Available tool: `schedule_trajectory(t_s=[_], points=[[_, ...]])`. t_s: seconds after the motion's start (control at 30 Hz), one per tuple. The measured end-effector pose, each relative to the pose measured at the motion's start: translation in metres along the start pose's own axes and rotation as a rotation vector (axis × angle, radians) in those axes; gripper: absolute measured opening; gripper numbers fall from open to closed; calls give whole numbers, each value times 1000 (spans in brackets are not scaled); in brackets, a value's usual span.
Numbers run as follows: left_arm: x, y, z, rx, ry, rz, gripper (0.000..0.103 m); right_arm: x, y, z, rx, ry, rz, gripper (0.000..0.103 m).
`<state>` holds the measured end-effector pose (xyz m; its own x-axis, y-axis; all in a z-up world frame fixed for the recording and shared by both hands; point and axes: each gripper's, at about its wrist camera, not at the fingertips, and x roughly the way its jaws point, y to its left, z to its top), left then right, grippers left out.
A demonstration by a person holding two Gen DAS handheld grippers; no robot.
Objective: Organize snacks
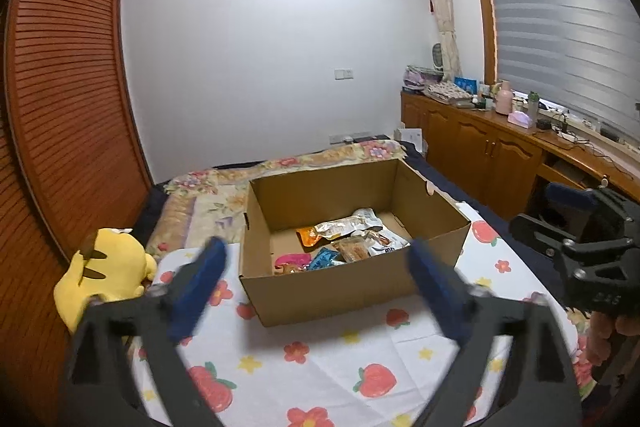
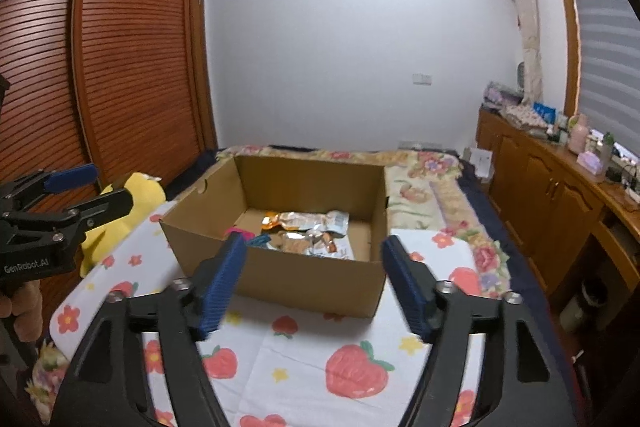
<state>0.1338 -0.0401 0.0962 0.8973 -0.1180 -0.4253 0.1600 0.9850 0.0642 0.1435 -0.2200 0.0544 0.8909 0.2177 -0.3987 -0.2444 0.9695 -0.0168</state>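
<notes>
An open cardboard box (image 1: pixel 328 287) stands on a strawberry-print cloth (image 1: pixel 320 359) on the bed. Several snack packets (image 1: pixel 348 239) lie on its floor: silver, orange, blue and pink ones. My left gripper (image 1: pixel 316 267) is open and empty, held in front of the box's near wall. My right gripper (image 2: pixel 312 259) is open and empty, also before the box (image 2: pixel 296 279), with the packets (image 2: pixel 308 227) visible inside. Each gripper shows in the other's view: the right one (image 1: pixel 544 211) at the right edge, the left one (image 2: pixel 100 187) at the left edge.
A yellow plush toy (image 1: pixel 108 271) lies left of the box at the bed's edge. A slatted wooden wardrobe (image 1: pixel 60 107) stands at left. A wooden cabinet (image 1: pixel 500 143) with bottles and clutter runs along the right under the window. A floral quilt (image 1: pixel 208 195) lies behind the box.
</notes>
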Motion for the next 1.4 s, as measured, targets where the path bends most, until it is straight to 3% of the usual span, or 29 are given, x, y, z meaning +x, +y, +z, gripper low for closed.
schedule_trajectory(t_s=[0.17,0.43,0.57,0.8,1.4], points=[[-16,0,-7,-13,-44,51,103,-17,-1,-3,4,-35,-34,103],[-40,2,-24,-23,-77,113,103,-31,2,-16,16,-47,-46,103],[-53,4,-37,-45,-71,71,103,-40,5,-25,25,-53,-49,103],[-66,6,-62,-76,-53,85,103,-54,16,-42,24,-69,-57,103],[-71,20,-112,-96,-17,158,103,-70,15,-84,33,-80,-85,103]])
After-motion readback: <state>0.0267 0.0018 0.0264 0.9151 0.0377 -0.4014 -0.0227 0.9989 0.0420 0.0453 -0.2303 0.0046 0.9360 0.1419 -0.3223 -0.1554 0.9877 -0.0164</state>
